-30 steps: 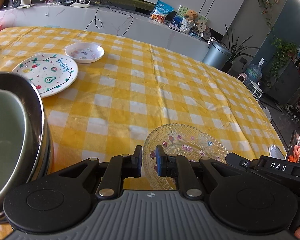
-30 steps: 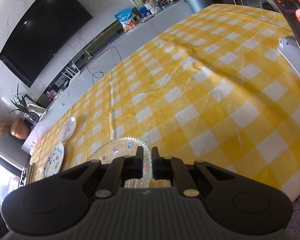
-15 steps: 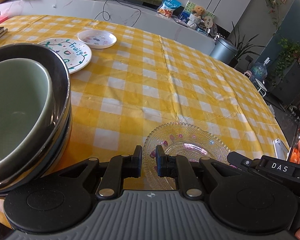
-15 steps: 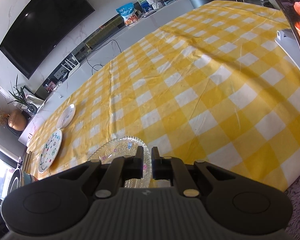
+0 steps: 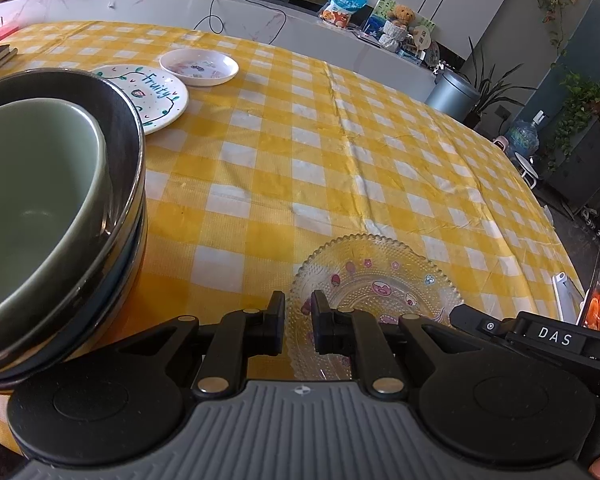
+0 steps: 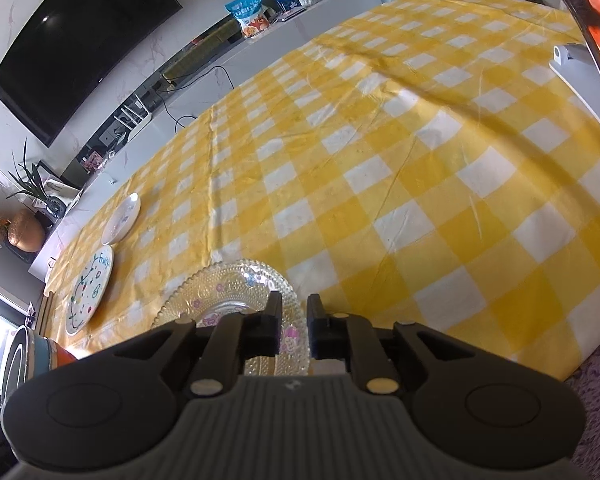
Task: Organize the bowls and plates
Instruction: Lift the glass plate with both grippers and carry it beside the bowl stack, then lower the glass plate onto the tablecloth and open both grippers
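A clear patterned glass plate lies on the yellow checked tablecloth near the front edge; it also shows in the right wrist view. My left gripper hovers over its near left rim, jaws a narrow gap apart, holding nothing. My right gripper hovers over its right rim, likewise nearly closed and empty. A green bowl sits nested in a stack of dark bowls at the left. A white "Fruity" plate and a small white dish lie farther back.
A tablet on a stand stands at the table's right edge. A counter with snacks and a teddy bear runs behind the table. A grey bin stands beyond the far corner.
The left gripper has drawn back and to the left, so the bowl stack fills more of its view. The right gripper has shifted slightly towards the glass plate. Jaw gaps unchanged.
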A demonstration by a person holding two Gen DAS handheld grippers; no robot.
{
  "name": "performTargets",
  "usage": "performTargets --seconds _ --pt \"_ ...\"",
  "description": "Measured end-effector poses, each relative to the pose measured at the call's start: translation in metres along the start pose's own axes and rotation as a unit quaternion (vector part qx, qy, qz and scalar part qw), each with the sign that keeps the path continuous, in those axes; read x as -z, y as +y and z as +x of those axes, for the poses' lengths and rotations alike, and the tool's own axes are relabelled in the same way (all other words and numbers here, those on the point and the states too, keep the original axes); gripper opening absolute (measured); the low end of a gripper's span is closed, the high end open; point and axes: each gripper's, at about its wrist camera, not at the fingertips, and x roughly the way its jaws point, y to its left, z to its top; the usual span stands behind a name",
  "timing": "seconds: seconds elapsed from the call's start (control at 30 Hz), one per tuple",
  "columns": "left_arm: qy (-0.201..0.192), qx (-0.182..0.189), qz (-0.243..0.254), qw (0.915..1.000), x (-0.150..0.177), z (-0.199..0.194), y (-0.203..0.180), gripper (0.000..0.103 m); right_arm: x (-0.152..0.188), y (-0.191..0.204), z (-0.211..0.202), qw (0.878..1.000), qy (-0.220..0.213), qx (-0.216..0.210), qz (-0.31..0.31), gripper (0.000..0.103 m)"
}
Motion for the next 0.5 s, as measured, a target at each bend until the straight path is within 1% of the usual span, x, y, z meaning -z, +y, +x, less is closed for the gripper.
performTargets --seconds 0.23,0.27,0.3,0.37,0.4,0.43,0.5 --pt "0.004 -0.015 0.02 0.9997 0.0 0.001 -0.007 0.016 0.001 0.003 0.0 1.0 -0.002 0.005 -0.008 0.014" --pt "0.003 -0.016 0.021 0.9997 0.0 0.0 -0.008 0.017 0.001 0.005 0.0 1.0 -0.005 0.009 -0.013 0.014" --pt "0.002 -0.014 0.022 0.9997 0.0 0.0 -0.008 0.02 0.001 0.007 -0.001 1.0 -0.009 0.012 -0.02 0.015" --pt "0.0 -0.012 0.023 0.9997 0.0 -0.001 -0.009 0.026 0.001 0.011 -0.004 0.999 -0.019 0.017 -0.035 0.023" --pt "-0.001 -0.012 0.024 0.9996 0.0 -0.001 -0.01 0.029 0.001 0.014 -0.005 0.999 -0.026 0.02 -0.043 0.032" --pt "-0.004 -0.011 0.026 0.9996 0.0 -0.002 -0.011 0.032 0.0 0.016 -0.007 0.998 -0.032 0.023 -0.05 0.035" --pt "-0.012 -0.011 0.032 0.9994 -0.001 -0.005 -0.014 0.038 0.0 0.02 -0.01 0.997 -0.042 0.03 -0.064 0.036"
